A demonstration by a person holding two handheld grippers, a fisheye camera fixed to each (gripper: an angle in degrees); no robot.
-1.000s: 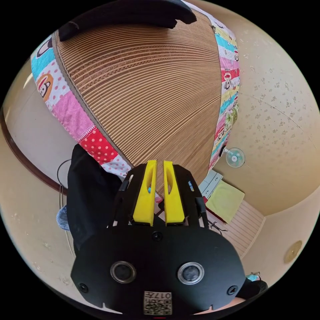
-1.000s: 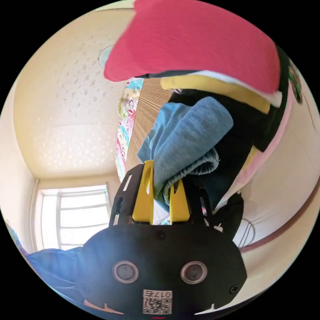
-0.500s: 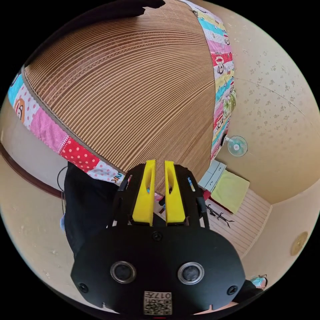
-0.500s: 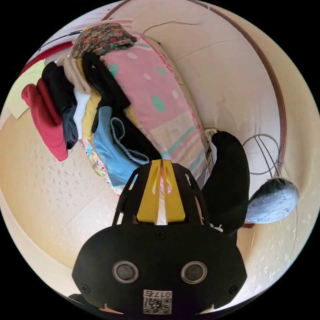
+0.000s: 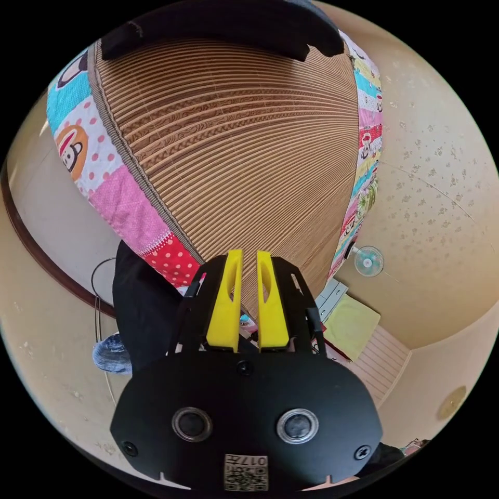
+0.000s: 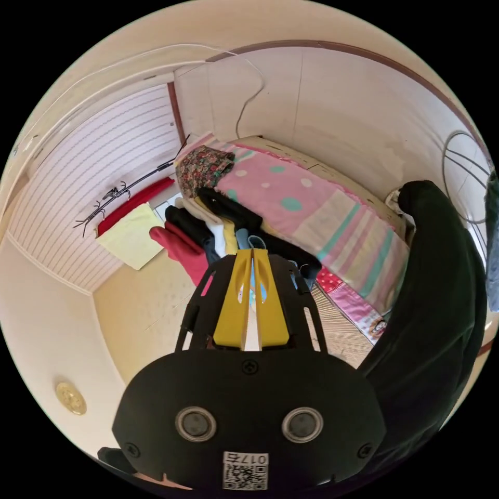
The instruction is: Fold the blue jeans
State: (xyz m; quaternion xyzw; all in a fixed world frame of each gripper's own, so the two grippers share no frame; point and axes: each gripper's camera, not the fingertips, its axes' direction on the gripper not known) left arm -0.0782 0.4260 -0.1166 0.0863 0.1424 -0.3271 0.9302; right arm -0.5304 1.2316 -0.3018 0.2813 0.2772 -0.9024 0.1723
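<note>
Landmark taken: the ribbed brown mat (image 5: 234, 156) laid over the bed.

Left tongs (image 5: 247, 260): jaws stand slightly parted, a narrow gap between the yellow tips, nothing held. They are held just above the near edge of the mat, which is bare in front of them. The patchwork quilt (image 5: 130, 208) is seen as a border round the mat. A dark garment (image 5: 218, 26) lies across the far edge of the mat.

Right tongs (image 6: 252, 257): jaws are pressed tip to tip, nothing gripped between them. They are pointed at a stack of folded clothes (image 6: 208, 234) at the far end of the mat, against the pink bedding (image 6: 312, 213).

Blue jeans (image 6: 249, 241): a strip of blue denim is seen within that stack, between a yellow piece and dark ones, just beyond the right tongs' tips. The fold appears finished and the jeans filed with the other folded items, presumably to free the mat for the next garment.

A person's dark sleeve (image 6: 431, 291) is seen beside the mat.
</note>
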